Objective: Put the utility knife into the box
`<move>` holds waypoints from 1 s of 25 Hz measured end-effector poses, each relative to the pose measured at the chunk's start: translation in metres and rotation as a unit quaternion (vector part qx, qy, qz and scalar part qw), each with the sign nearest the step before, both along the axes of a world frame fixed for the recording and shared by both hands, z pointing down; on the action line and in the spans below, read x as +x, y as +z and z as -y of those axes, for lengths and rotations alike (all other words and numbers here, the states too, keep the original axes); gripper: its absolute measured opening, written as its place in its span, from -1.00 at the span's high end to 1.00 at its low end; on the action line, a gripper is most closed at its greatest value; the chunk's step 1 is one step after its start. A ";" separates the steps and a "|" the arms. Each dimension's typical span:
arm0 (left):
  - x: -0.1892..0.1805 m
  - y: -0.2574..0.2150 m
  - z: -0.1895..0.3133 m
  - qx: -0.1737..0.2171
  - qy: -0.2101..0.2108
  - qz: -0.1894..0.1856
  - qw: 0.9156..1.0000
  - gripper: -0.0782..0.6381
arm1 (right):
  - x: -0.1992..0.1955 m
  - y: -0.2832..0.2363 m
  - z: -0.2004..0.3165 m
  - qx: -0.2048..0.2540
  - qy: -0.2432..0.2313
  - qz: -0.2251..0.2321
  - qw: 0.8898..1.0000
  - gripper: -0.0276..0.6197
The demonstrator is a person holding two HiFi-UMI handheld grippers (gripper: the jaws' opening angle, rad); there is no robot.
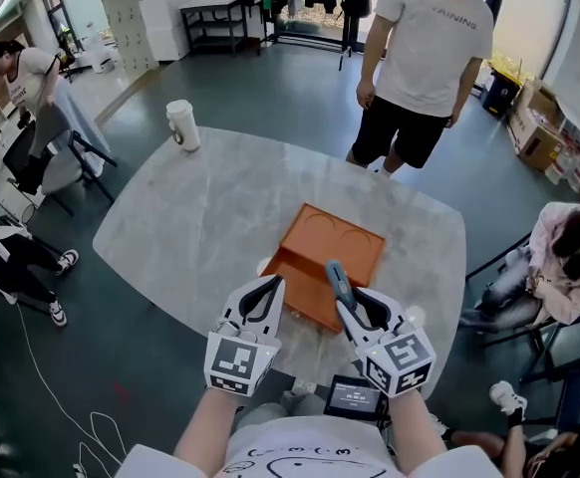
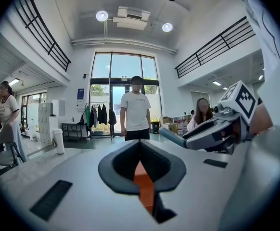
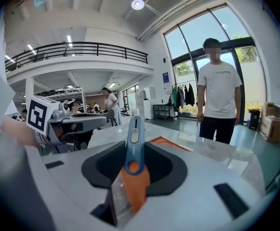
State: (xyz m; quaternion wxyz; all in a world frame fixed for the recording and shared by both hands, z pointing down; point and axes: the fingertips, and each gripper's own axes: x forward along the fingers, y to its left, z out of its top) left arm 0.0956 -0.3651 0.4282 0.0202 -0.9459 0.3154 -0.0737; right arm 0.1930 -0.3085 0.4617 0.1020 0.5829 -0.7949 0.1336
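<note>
Your right claw (image 1: 347,300) is clamped on the slim blue-grey utility knife with an orange butt end (image 3: 134,138). In the right gripper view the handle stands between the two dark pads and rises past their tips, tilted slightly, while the orange end sits low in the gap. The knife is in your grip and not in the box. In the head view its far end points away from you and overlaps the near right part of the shallow orange rectangular box (image 1: 342,239).

Your left claw (image 1: 273,285) is closed with nothing in it. In the left gripper view its pads meet at the tips, and only a strip of the orange box shows through the gap below them. It hangs just beside the box's near left corner in the head view, close to your right claw.

The box lies open on the pale grey marbled worktop with rounded corners (image 1: 200,217), near your edge and turned at an angle. Two round hollows show in its floor.

A white paper cup (image 1: 182,124) stands well apart at the far left edge of the worktop. A person in a white T-shirt and black shorts (image 1: 420,58) stands at the far side. Another person in a pink top (image 1: 561,267) sits off to the right.
</note>
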 end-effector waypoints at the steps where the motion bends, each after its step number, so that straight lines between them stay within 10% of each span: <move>1: 0.000 0.002 0.002 -0.002 -0.002 0.001 1.000 0.74 | 0.000 0.002 0.003 -0.004 -0.005 -0.001 1.000 0.50; 25: -0.001 0.050 0.060 -0.056 0.018 0.022 0.998 0.74 | -0.016 0.115 0.057 -0.192 -0.040 -0.039 0.980 0.50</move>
